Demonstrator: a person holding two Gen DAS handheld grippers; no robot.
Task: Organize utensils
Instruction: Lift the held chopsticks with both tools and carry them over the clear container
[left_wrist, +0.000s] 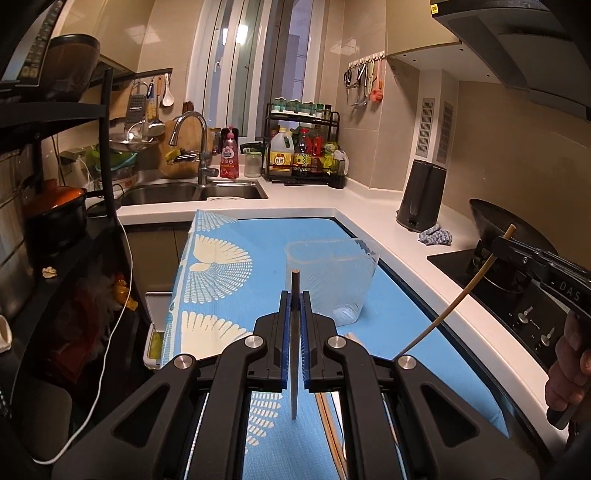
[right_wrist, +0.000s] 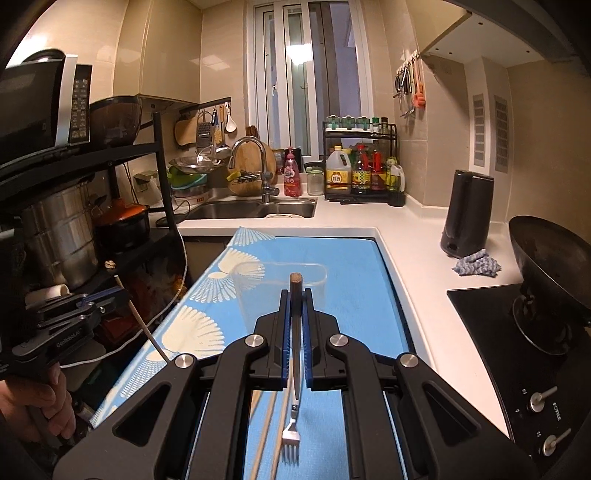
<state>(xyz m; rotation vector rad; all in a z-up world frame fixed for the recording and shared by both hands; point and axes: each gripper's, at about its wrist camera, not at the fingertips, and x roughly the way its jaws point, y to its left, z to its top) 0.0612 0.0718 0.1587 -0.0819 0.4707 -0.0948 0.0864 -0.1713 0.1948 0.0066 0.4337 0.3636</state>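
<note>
In the left wrist view, the left hand-held gripper (left_wrist: 294, 301) sits at lower centre, its blue pads clamped on a thin knife (left_wrist: 294, 354) held edge-on: dark handle end poking up past the fingertips, pale blade hanging down toward the bottom of the frame. Just above and right of the fingertips stands the clear plastic container (left_wrist: 332, 280) on the blue patterned surface (left_wrist: 221, 266). At the right edge, the right hand-held gripper (left_wrist: 506, 245) is closed on an item that shows here only as a thin pale rod.

In the right wrist view, the right gripper (right_wrist: 295, 299) is closed on a fork (right_wrist: 293, 373), wooden handle up, tines down. The container (right_wrist: 280, 284) lies directly above the fingertips, slightly left. A chopstick (right_wrist: 264, 435) lies on the surface at the bottom. Both utensils hang roughly upright, long axes pointing down; both grippers seem about equally near the container.
</note>
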